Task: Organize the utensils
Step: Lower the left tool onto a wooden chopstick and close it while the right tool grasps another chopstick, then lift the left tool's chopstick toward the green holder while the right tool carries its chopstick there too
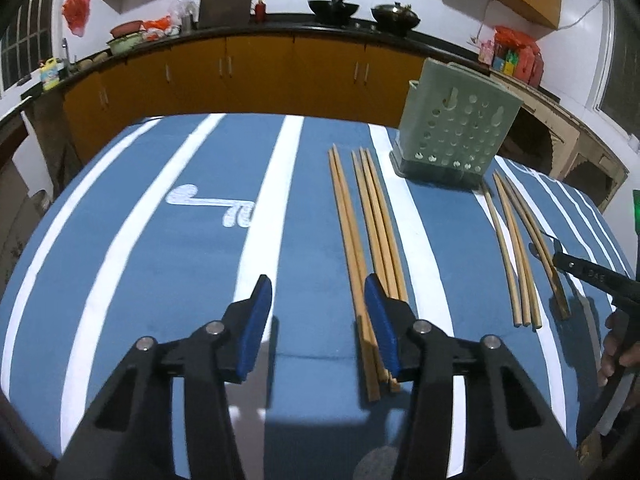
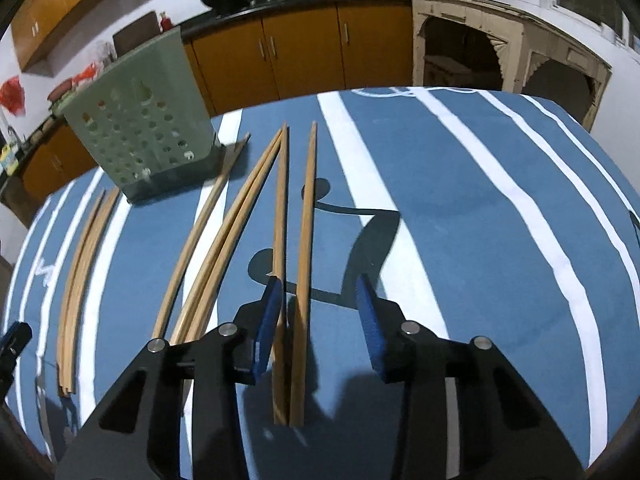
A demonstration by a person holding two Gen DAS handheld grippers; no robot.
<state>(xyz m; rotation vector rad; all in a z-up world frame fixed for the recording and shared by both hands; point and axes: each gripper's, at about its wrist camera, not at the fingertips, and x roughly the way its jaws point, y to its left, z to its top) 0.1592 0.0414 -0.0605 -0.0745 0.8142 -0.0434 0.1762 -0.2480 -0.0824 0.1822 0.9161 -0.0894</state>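
Several wooden chopsticks lie lengthwise on a blue cloth with white stripes (image 1: 160,264). One group (image 1: 372,232) lies left of a green perforated utensil holder (image 1: 452,128), another (image 1: 516,248) right of it. My left gripper (image 1: 318,300) is open and empty, low over the cloth, with its right pad beside the left group. My right gripper (image 2: 320,300) is open, with two chopsticks (image 2: 300,264) lying on the cloth between its pads. The holder (image 2: 140,128) stands at the far left in the right wrist view.
The table's far edge faces orange kitchen cabinets (image 1: 260,68) with woks (image 1: 394,16) on a black counter. A carved beige cabinet (image 2: 504,48) stands at the far right. The right gripper and the hand holding it show at the left wrist view's right edge (image 1: 592,276).
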